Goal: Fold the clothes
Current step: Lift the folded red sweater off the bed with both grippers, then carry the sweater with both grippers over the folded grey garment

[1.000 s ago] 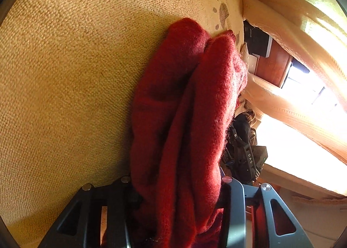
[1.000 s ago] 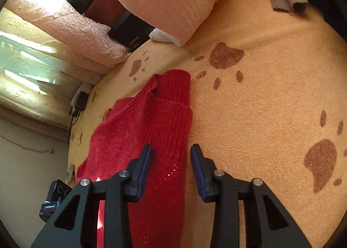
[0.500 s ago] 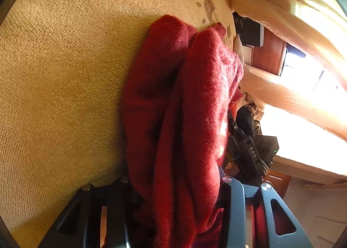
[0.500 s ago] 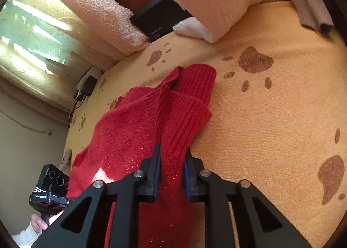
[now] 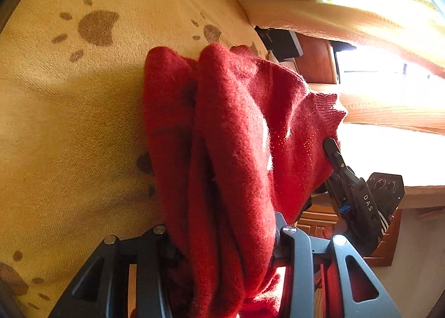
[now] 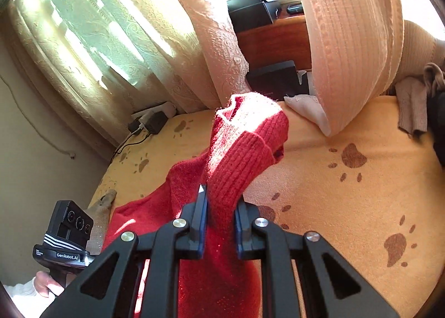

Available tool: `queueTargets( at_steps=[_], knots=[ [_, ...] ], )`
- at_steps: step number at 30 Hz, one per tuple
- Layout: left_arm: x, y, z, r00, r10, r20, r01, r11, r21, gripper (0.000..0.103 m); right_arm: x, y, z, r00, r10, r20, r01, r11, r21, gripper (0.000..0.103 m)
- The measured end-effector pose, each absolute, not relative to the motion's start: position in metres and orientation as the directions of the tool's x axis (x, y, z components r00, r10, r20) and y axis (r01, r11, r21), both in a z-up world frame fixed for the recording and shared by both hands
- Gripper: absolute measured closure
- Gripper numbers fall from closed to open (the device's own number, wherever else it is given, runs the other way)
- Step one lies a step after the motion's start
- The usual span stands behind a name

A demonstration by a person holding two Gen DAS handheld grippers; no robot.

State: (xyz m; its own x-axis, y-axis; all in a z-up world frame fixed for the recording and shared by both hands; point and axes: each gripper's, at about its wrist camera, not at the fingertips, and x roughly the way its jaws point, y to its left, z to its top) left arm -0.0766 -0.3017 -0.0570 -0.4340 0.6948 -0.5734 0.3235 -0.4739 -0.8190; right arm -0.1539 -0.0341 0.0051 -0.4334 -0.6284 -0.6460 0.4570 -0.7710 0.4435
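A red knit sweater (image 5: 230,151) hangs bunched between both grippers above a yellow paw-print blanket (image 5: 69,123). My left gripper (image 5: 222,237) is shut on a thick fold of the sweater, which hides its fingertips. My right gripper (image 6: 221,206) is shut on the sweater (image 6: 244,151) near its ribbed cuff, which stands up above the fingers. The right gripper also shows in the left wrist view (image 5: 350,195) at the sweater's right edge. The left gripper's body shows in the right wrist view (image 6: 66,237) at lower left.
The blanket (image 6: 347,192) covers a bed. A large peach pillow (image 6: 353,39) leans at the head, with lace curtains (image 6: 111,39) and a window behind. Black boxes (image 6: 278,78) and a wooden headboard (image 6: 272,39) lie beyond. A beige garment (image 6: 411,106) lies at far right. A charger and cable (image 6: 150,123) sit at the bed's edge.
The right gripper closed on the sweater's cuff and lifted it off the blanket. The left gripper rose with its fold, and the sweater now hangs between the two.
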Motion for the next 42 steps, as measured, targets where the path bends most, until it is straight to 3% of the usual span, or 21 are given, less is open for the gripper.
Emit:
queueTargets(
  at_steps=[11, 20, 22, 29, 34, 37, 38, 40, 42],
  knots=[
    [0.006, -0.361, -0.009, -0.585, 0.591, -0.555, 0.353, -0.43, -0.831, 0.06, -0.114, -0.105, 0.042, -0.35, -0.72, -0.599, 0.6, -0.664, 0.447, 0.086],
    [0.131, -0.452, 0.035, -0.715, 0.376, -0.59, 0.445, -0.406, -0.798, 0.06, -0.066, -0.233, 0.057, -0.134, -0.819, -0.557, 0.756, -0.448, 0.477, 0.086],
    [0.194, -0.487, 0.032, -0.726, 0.33, -0.603, 0.47, -0.403, -0.786, 0.06, -0.054, -0.264, 0.056, -0.081, -0.829, -0.553, 0.779, -0.399, 0.484, 0.086],
    [0.221, -0.524, 0.0, -0.739, 0.187, -0.648, 0.566, -0.35, -0.747, 0.06, -0.02, -0.36, 0.036, 0.052, -0.827, -0.56, 0.829, -0.277, 0.485, 0.086],
    [0.251, -0.553, -0.043, -0.689, 0.147, -0.71, 0.63, -0.364, -0.686, 0.06, -0.011, -0.416, -0.009, 0.074, -0.763, -0.642, 0.862, -0.274, 0.426, 0.086],
    [0.263, -0.562, -0.064, -0.701, 0.143, -0.699, 0.615, -0.375, -0.694, 0.059, -0.017, -0.438, -0.041, 0.051, -0.704, -0.708, 0.867, -0.321, 0.381, 0.085],
    [0.266, -0.562, -0.064, -0.712, 0.148, -0.687, 0.601, -0.377, -0.704, 0.051, -0.022, -0.441, -0.05, 0.051, -0.69, -0.722, 0.858, -0.34, 0.385, 0.085],
    [0.259, -0.567, -0.083, -0.722, 0.177, -0.668, 0.572, -0.389, -0.722, 0.042, -0.03, -0.443, -0.063, 0.06, -0.666, -0.744, 0.838, -0.372, 0.401, 0.077],
    [0.259, -0.575, -0.095, -0.724, 0.203, -0.659, 0.56, -0.384, -0.734, 0.035, -0.035, -0.441, -0.068, 0.056, -0.658, -0.751, 0.829, -0.389, 0.402, 0.061]
  ],
)
